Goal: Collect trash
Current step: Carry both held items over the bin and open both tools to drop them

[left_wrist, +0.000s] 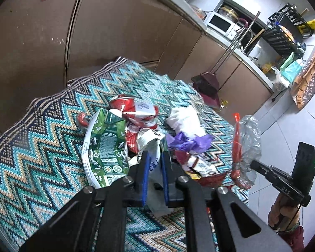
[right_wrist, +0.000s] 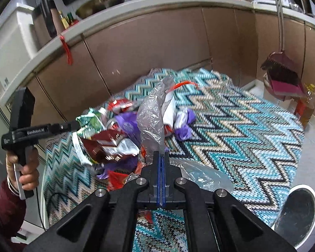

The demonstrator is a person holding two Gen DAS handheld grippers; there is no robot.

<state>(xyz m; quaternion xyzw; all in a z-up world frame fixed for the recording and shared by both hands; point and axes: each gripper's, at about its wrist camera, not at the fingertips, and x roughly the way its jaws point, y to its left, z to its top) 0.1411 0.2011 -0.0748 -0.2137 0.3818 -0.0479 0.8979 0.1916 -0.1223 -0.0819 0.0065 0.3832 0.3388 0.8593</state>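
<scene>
Clear crinkled plastic bag (right_wrist: pixel 151 124) rises pinched between the right gripper (right_wrist: pixel 161 157)'s closed fingers above a trash pile (left_wrist: pixel 149 130) on the zigzag-patterned table (left_wrist: pixel 42 147); the left gripper (left_wrist: pixel 155 157)'s fingers clamp a white wrapper (left_wrist: pixel 154 157).
</scene>
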